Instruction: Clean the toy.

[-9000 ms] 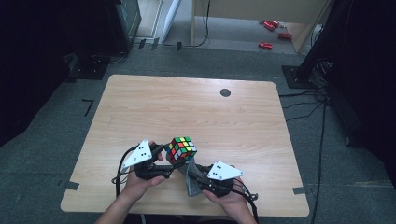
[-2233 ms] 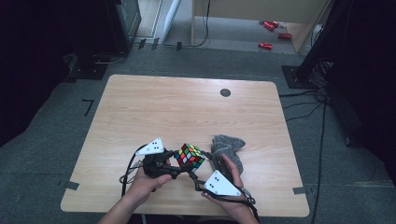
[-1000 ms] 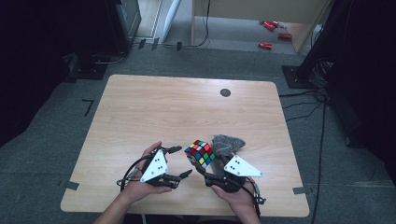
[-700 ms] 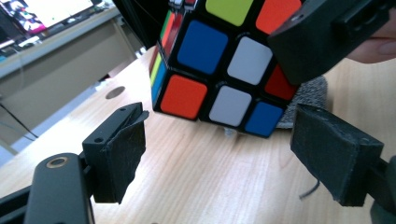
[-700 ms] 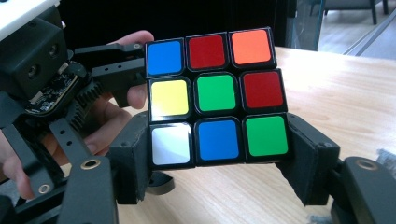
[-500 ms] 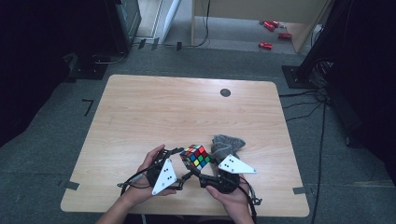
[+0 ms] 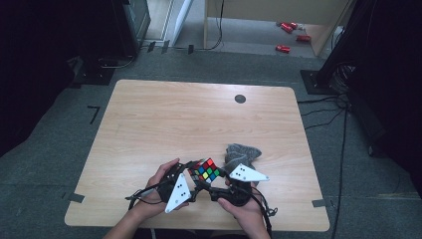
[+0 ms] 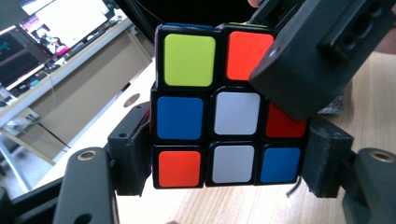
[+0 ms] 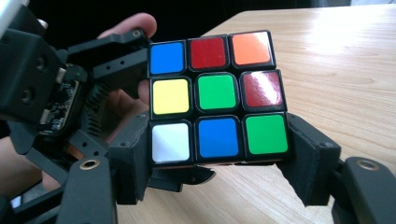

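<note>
A scrambled Rubik's cube (image 7: 206,170) is held just above the table's near edge between both grippers. My left gripper (image 7: 194,175) comes in from the left. Its jaws have just been closing and its pads (image 8: 135,161) now press both sides of the cube's (image 8: 224,121) bottom row. My right gripper (image 7: 213,183) comes in from the right. Its jaws have just been opening a little, with the cube (image 9: 217,98) between them, and both pads (image 9: 301,149) still touch its lowest row. The right gripper's body (image 8: 317,46) covers the cube's upper corner in the left gripper view.
A crumpled grey cloth (image 7: 242,152) lies on the wooden table (image 7: 199,114) right behind the right hand. A small black disc (image 7: 240,98) sits near the far edge. Red items (image 7: 288,35) lie on the floor beyond.
The cube and both hands have shifted right since the oldest frame, and the grey cloth now lies on the table. Over the last second the left gripper rolled, its grey plate dropping toward the front edge.
</note>
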A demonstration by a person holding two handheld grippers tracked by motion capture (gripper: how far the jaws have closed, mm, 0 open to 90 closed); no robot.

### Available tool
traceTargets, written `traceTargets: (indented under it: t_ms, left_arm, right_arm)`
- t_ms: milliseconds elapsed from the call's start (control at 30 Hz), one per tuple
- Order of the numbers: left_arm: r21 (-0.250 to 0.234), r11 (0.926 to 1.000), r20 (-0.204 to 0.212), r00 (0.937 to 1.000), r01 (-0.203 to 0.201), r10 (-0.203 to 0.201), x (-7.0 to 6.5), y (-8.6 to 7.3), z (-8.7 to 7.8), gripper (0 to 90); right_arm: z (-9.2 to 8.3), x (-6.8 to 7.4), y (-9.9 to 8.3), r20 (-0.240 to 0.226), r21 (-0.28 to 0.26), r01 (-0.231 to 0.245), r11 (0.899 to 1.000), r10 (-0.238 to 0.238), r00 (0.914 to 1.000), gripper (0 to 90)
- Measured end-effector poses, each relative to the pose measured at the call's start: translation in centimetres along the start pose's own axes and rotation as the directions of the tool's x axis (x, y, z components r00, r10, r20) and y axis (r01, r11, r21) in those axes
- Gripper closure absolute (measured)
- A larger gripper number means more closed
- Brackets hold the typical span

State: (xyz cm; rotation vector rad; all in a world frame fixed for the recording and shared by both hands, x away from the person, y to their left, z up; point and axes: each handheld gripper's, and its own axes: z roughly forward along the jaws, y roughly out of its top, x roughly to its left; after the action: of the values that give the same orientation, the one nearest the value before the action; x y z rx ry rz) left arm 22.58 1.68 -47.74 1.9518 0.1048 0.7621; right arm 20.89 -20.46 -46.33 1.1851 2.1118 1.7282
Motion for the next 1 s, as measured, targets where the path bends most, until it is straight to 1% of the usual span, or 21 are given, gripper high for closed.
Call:
traceTargets:
  t_ms: [100,233,300,367,400,433,467,500,533,567,600,633,700,733,767,800,833,867,900,967,1000]
  left_arm:
    - [0.013,0.9998,0.003,0.9999,0.014,-0.014,0.2,-0.1,0.0,33.5]
    - [0.013,0.9972,0.009,0.9973,0.073,-0.074,0.8,-0.4,0.0,33.7]
    - [0.025,0.9941,0.012,0.9944,0.105,-0.105,1.1,-0.5,0.0,33.7]
    - [0.056,0.9874,0.014,0.9887,0.148,-0.149,1.4,-0.7,0.0,33.7]
    - [0.071,0.9835,0.008,0.9859,0.166,-0.167,1.5,-0.8,0.1,33.7]
    - [0.080,0.9792,0.006,0.9822,0.187,-0.188,1.6,-0.9,0.1,33.8]
    - [0.088,0.9758,0.016,0.9792,0.200,-0.202,1.8,-1.0,0.1,33.7]
    - [0.088,0.9719,0.025,0.9749,0.218,-0.221,1.9,-1.0,0.1,33.8]
    - [0.087,0.9676,0.031,0.9702,0.237,-0.240,2.1,-1.0,0.0,33.8]
    - [0.086,0.9619,0.043,0.9636,0.260,-0.264,2.3,-1.0,0.0,33.8]
    - [0.087,0.9534,0.058,0.9539,0.289,-0.294,2.6,-1.1,0.0,33.8]
    - [0.086,0.9430,0.069,0.9423,0.322,-0.328,2.8,-1.2,0.0,33.8]
    - [0.091,0.9218,0.084,0.9195,0.377,-0.384,3.4,-1.6,0.0,33.8]
    - [0.085,0.9154,0.091,0.9118,0.393,-0.400,3.6,-1.9,0.0,33.8]
    - [0.075,0.9077,0.113,0.9008,0.413,-0.419,3.9,-2.2,-0.1,33.8]
    - [0.076,0.8990,0.124,0.8905,0.431,-0.438,4.2,-2.4,-0.2,33.9]
    - [0.071,0.8926,0.129,0.8832,0.445,-0.451,4.5,-2.6,-0.2,33.9]
    - [0.066,0.8835,0.141,0.8722,0.464,-0.468,4.7,-2.8,-0.3,34.0]
    - [0.063,0.8728,0.151,0.8598,0.484,-0.488,4.9,-2.9,-0.3,34.0]
    - [0.060,0.8572,0.163,0.8423,0.511,-0.514,5.2,-3.0,-0.4,34.0]
    - [0.064,0.8556,0.160,0.8409,0.514,-0.517,5.3,-3.0,-0.4,34.0]
  right_arm:
    - [-0.4,0.0,0.3,0.005,-0.022,0.035,0.999,-0.035,0.9994,28.1]
    - [-1.6,-0.8,1.0,-0.012,-0.083,0.015,0.996,-0.016,0.9998,26.1]
    - [-2.4,-1.4,1.4,0.002,-0.118,0.014,0.993,-0.013,0.9999,26.5]
    - [-3.1,-2.2,1.7,0.055,-0.138,0.029,0.990,-0.022,0.9983,27.1]
    - [-3.5,-2.6,1.9,0.104,-0.133,0.056,0.989,-0.042,0.9937,27.9]
    - [-3.8,-3.1,1.9,0.173,-0.112,0.091,0.990,-0.071,0.9824,29.5]
    - [-4.0,-3.8,1.8,0.245,-0.078,0.129,0.989,-0.107,0.9637,30.2]
    - [-4.1,-4.5,1.7,0.291,-0.041,0.133,0.990,-0.115,0.9497,30.0]
    - [-4.1,-5.2,1.4,0.305,-0.015,0.118,0.993,-0.108,0.9461,29.9]
    - [-4.0,-5.9,1.0,0.313,0.008,0.104,0.995,-0.101,0.9444,29.9]
    - [-3.8,-6.4,0.6,0.320,0.035,0.095,0.995,-0.102,0.9420,29.6]
    - [-3.5,-6.8,0.2,0.322,0.070,0.091,0.993,-0.109,0.9406,29.1]
    - [-2.7,-7.2,-0.6,0.317,0.130,0.101,0.986,-0.138,0.9382,29.0]
    - [-2.3,-7.3,-0.9,0.314,0.157,0.109,0.982,-0.155,0.9367,28.9]
    - [-1.9,-7.3,-1.2,0.314,0.187,0.118,0.975,-0.174,0.9333,29.0]
    - [-1.6,-7.3,-1.5,0.322,0.212,0.129,0.969,-0.194,0.9267,29.6]
    - [-1.3,-7.3,-1.8,0.330,0.229,0.131,0.965,-0.204,0.9219,30.6]
    - [-1.2,-7.4,-1.9,0.333,0.241,0.131,0.962,-0.209,0.9196,32.7]
    - [-1.1,-7.5,-2.0,0.337,0.246,0.125,0.961,-0.206,0.9189,35.6]
    - [-1.0,-7.7,-2.2,0.338,0.250,0.122,0.961,-0.204,0.9186,40.1]
    - [-1.1,-7.7,-2.3,0.346,0.251,0.121,0.961,-0.205,0.9157,42.5]
